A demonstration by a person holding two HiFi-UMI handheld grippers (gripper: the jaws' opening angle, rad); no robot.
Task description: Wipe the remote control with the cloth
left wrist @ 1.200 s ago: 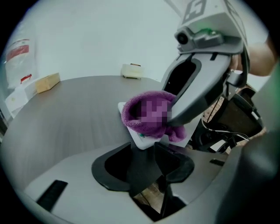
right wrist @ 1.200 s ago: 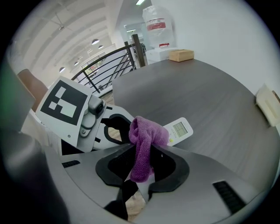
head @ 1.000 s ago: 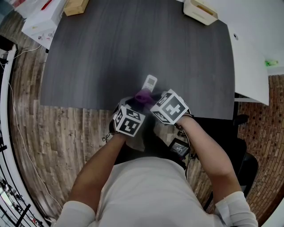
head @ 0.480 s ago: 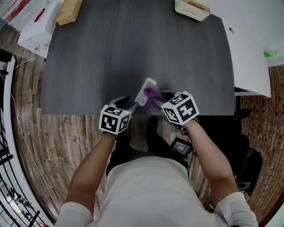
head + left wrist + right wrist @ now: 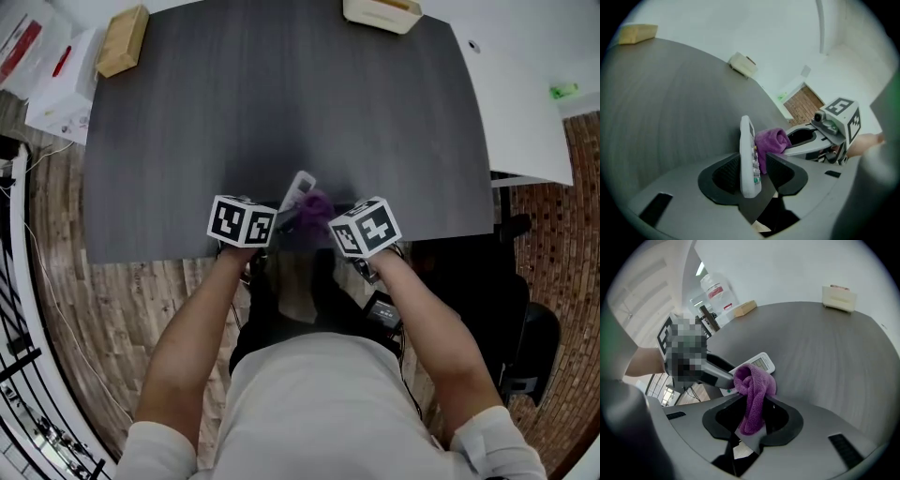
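A white remote control (image 5: 749,159) stands on edge between the jaws of my left gripper (image 5: 754,176), which is shut on it. It shows small at the table's near edge (image 5: 298,189) in the head view. A purple cloth (image 5: 752,397) hangs bunched from my right gripper (image 5: 752,420), shut on it. The cloth (image 5: 771,143) presses against the remote's button face, and the remote's screen end (image 5: 761,364) pokes out behind it. Both grippers (image 5: 281,217) (image 5: 328,223) meet over the near edge of the dark grey table (image 5: 281,103).
A cream box (image 5: 380,11) sits at the table's far edge, and a tan block (image 5: 122,39) at its far left corner. A white table (image 5: 520,84) adjoins on the right. Below the near edge is wood flooring (image 5: 131,291).
Both grippers have pulled back towards the table's near edge and come closer together. The remote has tilted from lying out ahead to standing on edge with the cloth against it.
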